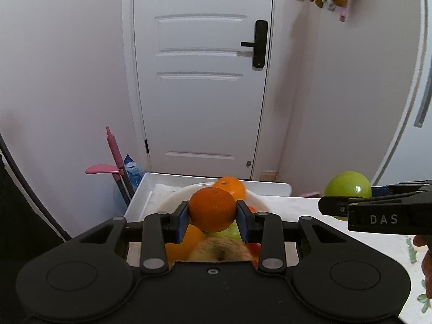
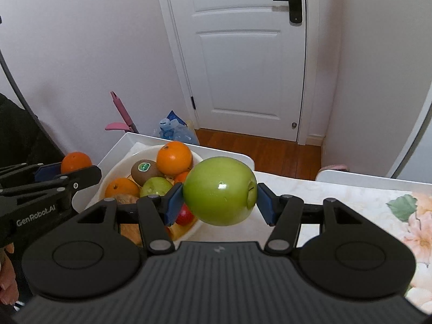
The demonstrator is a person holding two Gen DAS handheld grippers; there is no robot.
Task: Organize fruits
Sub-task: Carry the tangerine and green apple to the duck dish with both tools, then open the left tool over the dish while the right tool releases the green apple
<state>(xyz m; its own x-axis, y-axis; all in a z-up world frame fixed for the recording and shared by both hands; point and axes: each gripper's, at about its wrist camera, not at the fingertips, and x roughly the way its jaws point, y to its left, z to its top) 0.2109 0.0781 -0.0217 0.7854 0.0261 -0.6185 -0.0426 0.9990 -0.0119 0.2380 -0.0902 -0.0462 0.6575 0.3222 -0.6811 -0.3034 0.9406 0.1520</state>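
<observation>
My left gripper (image 1: 212, 217) is shut on an orange (image 1: 212, 209) and holds it above the white fruit bowl (image 1: 172, 198). My right gripper (image 2: 220, 202) is shut on a green apple (image 2: 220, 190) and holds it in the air just right of the bowl (image 2: 118, 166). The bowl holds oranges (image 2: 174, 158), a kiwi (image 2: 144, 171), a green apple (image 2: 156, 186) and a red fruit (image 2: 185, 214). The left gripper with its orange (image 2: 75, 162) shows at the left of the right wrist view. The apple (image 1: 347, 189) shows at the right of the left wrist view.
The bowl stands in a white tray (image 2: 226, 158) at the table's far left end. A second white tray (image 2: 359, 179) lies at the far right. The tablecloth (image 2: 351, 197) is floral. Beyond the table are a white door (image 2: 243, 54), a pink mop handle (image 2: 122, 110) and water bottles (image 2: 172, 129).
</observation>
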